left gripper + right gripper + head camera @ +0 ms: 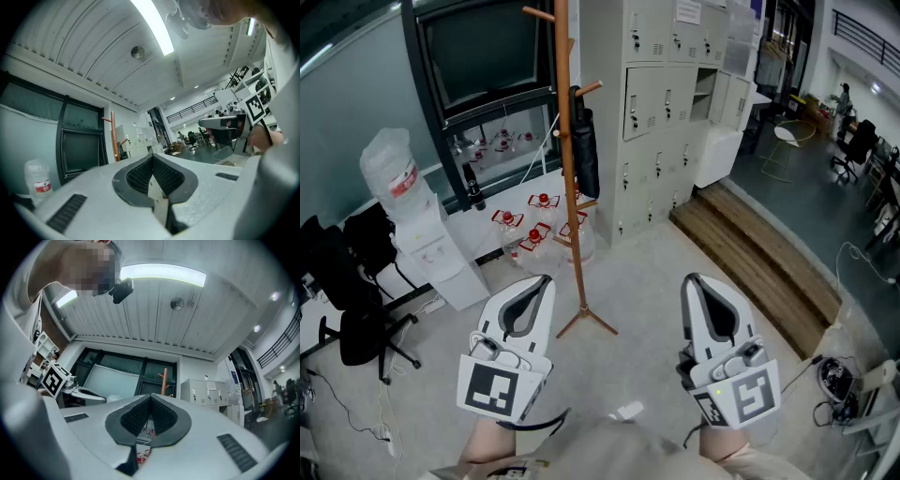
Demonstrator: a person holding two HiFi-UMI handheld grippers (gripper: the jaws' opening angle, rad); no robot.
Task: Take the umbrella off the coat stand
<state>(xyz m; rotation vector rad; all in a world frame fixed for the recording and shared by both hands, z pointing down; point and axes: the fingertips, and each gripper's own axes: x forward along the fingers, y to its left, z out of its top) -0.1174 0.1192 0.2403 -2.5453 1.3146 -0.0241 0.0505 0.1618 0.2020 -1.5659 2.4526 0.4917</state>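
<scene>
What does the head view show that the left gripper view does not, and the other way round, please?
Only the head view shows the floor, the coat stand's foot, the wooden step and the dark umbrella hanging plainly from a peg. Only the left gripper view shows the ceiling with its strip light. Both show the stand's pole, the lockers, the water bottle, and both grippers; the left gripper and the right gripper have their jaws together, empty.
</scene>
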